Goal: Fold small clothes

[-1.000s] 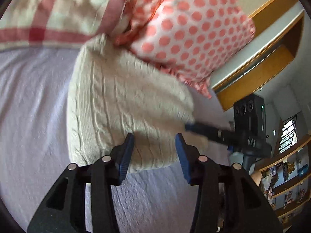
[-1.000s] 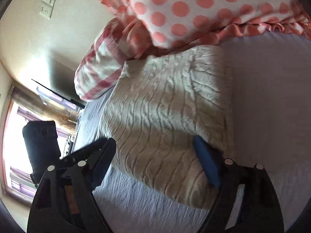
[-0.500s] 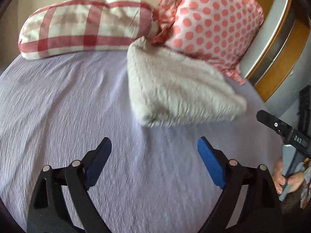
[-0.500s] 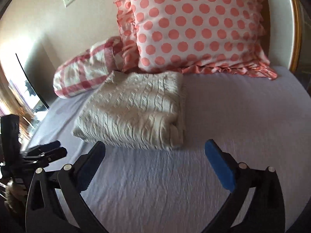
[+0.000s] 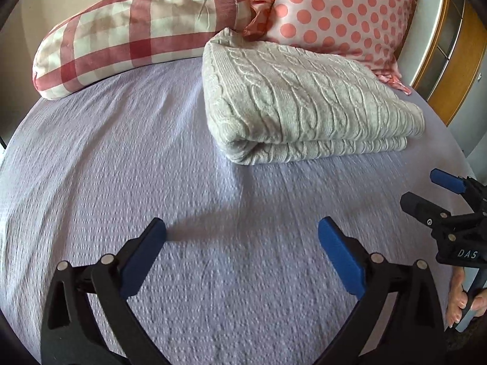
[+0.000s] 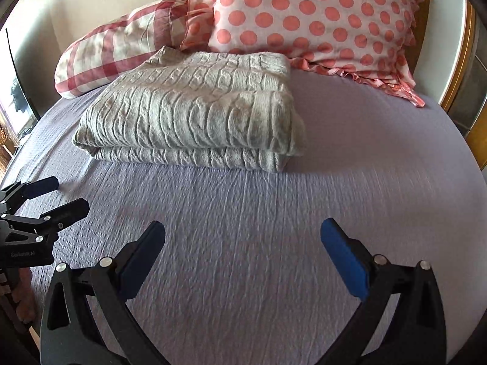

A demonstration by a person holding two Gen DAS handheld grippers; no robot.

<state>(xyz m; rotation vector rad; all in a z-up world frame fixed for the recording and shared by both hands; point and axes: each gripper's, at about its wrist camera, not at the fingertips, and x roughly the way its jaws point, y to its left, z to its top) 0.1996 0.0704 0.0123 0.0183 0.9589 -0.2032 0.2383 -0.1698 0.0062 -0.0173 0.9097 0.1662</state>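
Note:
A cream cable-knit sweater (image 5: pixel 301 103) lies folded in a neat stack on the lilac bedsheet (image 5: pixel 152 158), against the pillows. It also shows in the right wrist view (image 6: pixel 194 112). My left gripper (image 5: pixel 242 232) is open and empty, hovering over bare sheet short of the sweater. My right gripper (image 6: pixel 242 232) is open and empty too, over the sheet in front of the sweater. The right gripper shows at the right edge of the left wrist view (image 5: pixel 432 190). The left gripper shows at the left edge of the right wrist view (image 6: pixel 65 196).
A red-and-white checked pillow (image 5: pixel 134 30) and a pink polka-dot pillow (image 5: pixel 338 9) lean at the head of the bed behind the sweater. A wooden bed frame and cabinet (image 5: pixel 456 60) stand to the right. A window (image 6: pixel 9 97) is at the far left.
Both grippers have let go of the sweater, opened wide and pulled back toward the foot of the bed. The folded sweater stays by the pillows.

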